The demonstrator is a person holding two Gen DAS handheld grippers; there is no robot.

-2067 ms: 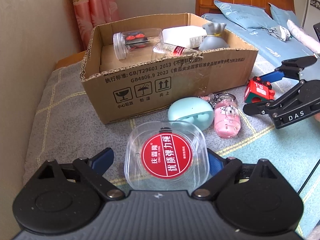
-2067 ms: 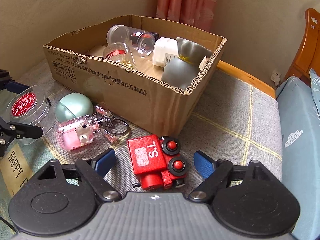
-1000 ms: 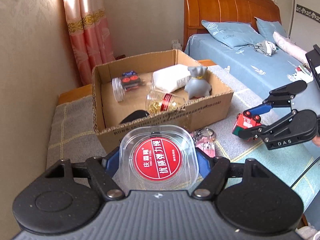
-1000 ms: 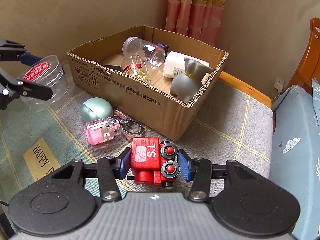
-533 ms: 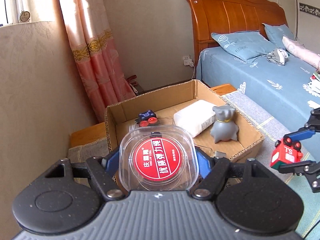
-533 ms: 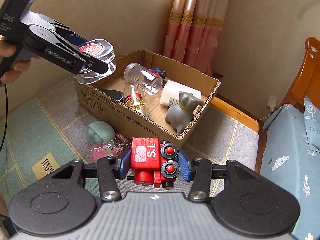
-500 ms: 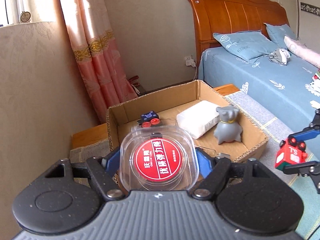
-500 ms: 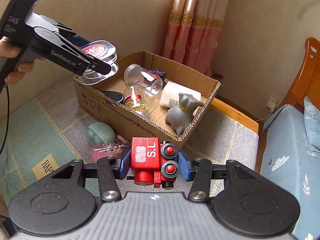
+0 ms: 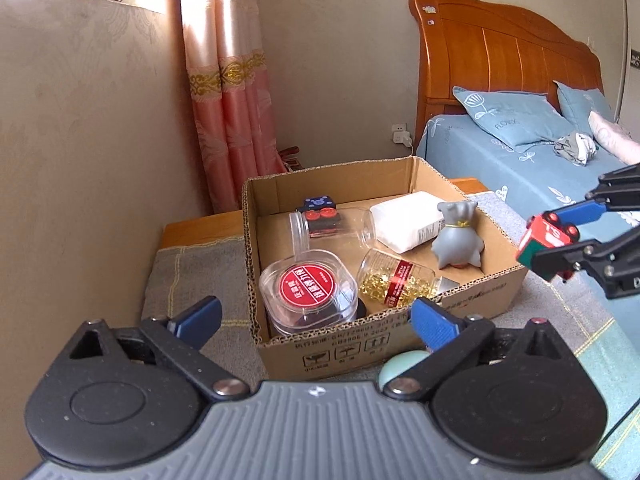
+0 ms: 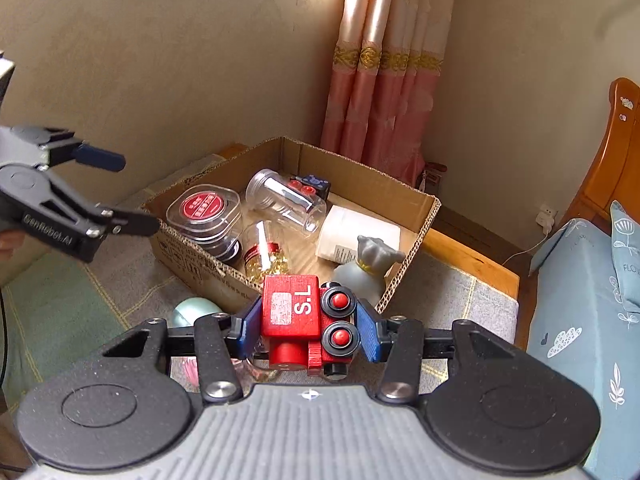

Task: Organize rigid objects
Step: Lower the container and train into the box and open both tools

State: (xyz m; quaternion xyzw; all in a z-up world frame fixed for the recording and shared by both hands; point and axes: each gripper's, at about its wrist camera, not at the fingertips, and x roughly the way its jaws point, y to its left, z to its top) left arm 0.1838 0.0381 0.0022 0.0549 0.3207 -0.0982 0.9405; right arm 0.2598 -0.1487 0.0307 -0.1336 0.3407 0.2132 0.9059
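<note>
Clear tub (image 9: 308, 294) now in box (image 9: 472, 306), left gripper (image 9: 316, 320) just spread empty; right gripper (image 10: 306, 328) clamping half-hidden train (image 10: 306, 316).

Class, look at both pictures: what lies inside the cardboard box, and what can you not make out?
Inside the cardboard box: clear spool case, capsule jar, clear jar holding red-and-black pieces, white bottle, grey figurine. A dark object beneath the case is mostly covered.

Cardboard box (image 9: 400, 344) open-topped, entry from above unobstructed. Near left corner filled by clear case with red label (image 9: 308, 294), resting on a dark object. Capsule bottle (image 9: 394, 284) lies beside it at front wall. Clear jar (image 9: 332, 226), white box (image 9: 408, 222), grey figurine (image 9: 456, 240) crowd back and right. Bare floor strip only at centre and along left wall. Wall (image 9: 80, 140) close on left side.
</note>
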